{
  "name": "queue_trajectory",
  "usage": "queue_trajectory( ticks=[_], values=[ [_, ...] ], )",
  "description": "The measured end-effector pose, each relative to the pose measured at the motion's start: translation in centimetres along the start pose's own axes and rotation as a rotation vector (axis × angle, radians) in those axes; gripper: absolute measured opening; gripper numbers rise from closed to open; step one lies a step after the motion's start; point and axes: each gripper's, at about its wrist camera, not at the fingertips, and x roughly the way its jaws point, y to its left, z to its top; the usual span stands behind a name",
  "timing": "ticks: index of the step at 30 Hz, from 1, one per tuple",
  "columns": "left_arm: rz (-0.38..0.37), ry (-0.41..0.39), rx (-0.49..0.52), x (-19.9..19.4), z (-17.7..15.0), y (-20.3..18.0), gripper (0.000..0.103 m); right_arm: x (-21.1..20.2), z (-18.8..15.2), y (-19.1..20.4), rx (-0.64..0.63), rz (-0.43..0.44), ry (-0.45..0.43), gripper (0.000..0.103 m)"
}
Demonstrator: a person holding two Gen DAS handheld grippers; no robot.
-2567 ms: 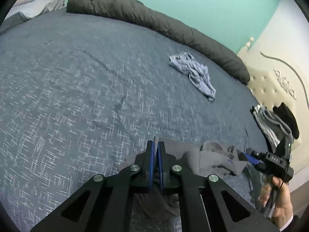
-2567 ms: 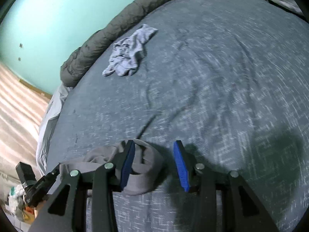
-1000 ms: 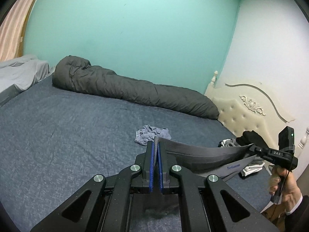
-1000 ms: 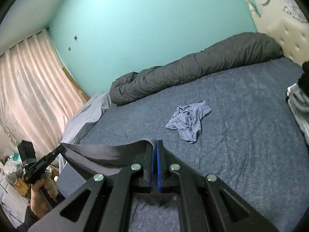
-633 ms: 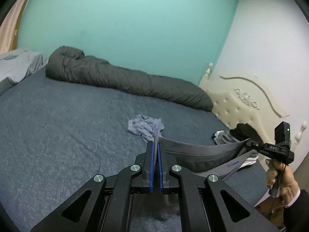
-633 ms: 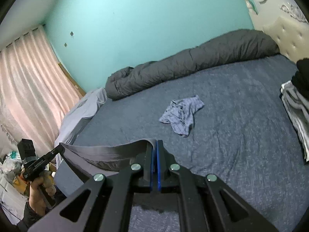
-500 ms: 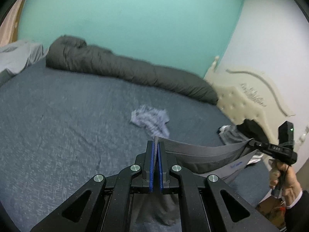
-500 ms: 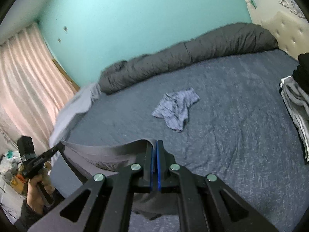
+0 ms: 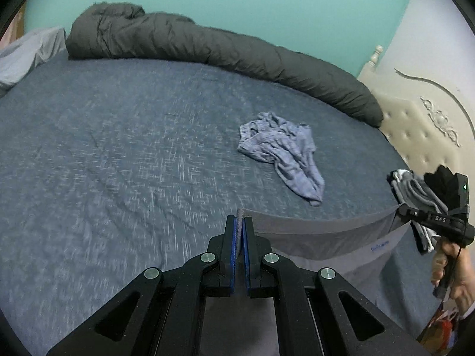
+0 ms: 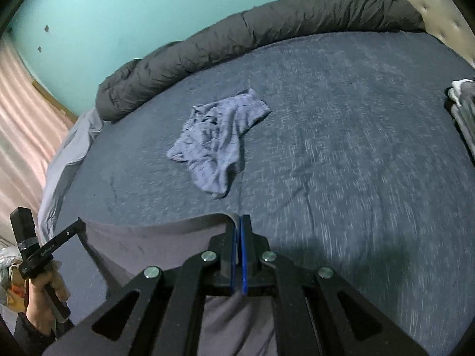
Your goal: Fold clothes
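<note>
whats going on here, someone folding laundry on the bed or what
A person holds a gripper in each hand, and both are shut on the same grey garment. The left gripper pinches one top corner and the right gripper the other, so the cloth hangs stretched between them above the blue bedspread. A crumpled blue garment lies unfolded further up the bed, and a stack of folded clothes sits near the headboard.
</note>
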Motion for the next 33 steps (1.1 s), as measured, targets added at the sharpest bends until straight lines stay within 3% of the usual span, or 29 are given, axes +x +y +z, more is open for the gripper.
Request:
queue_trajectory(
  ticks=[8,15,20,26,27,28,29,30,31,33],
  values=[
    [0.001,0.058,-0.018,6.2,2.4,2.1,0.003,6.0,2.7,-1.8,-0.005,-0.026,0.043,0.002],
    [0.013,0.125,-0.024,10.8,3.0,3.4,0.003,10.3,2.9,-3.7,0.024,-0.057,0.099,0.002],
    [0.026,0.148,-0.026,12.8,2.8,3.8,0.004,12.3,2.7,-4.6,0.027,-0.078,0.126,0.002],
    [0.045,0.14,-0.04,13.3,2.2,4.3,0.007,13.5,2.7,-5.6,0.058,-0.034,0.151,0.004],
    [0.049,0.139,-0.042,13.3,2.1,4.4,0.011,13.2,2.7,-5.5,0.044,-0.04,0.14,0.012],
    [0.052,0.138,-0.045,13.4,2.0,4.4,0.014,12.9,2.8,-5.4,0.03,-0.047,0.129,0.029],
    [0.055,0.136,-0.047,13.5,1.9,4.5,0.025,12.6,2.8,-5.3,0.016,-0.053,0.118,0.039],
    [0.058,0.135,-0.049,13.5,1.8,4.6,0.036,12.3,2.8,-5.2,0.005,-0.044,0.112,0.056],
    [0.056,0.128,-0.038,13.1,1.8,4.5,0.038,12.0,2.9,-5.1,0.0,-0.027,0.103,0.062],
    [0.054,0.121,-0.03,12.5,1.8,4.4,0.039,11.0,3.2,-4.9,-0.014,-0.003,0.07,0.062]
  ],
)
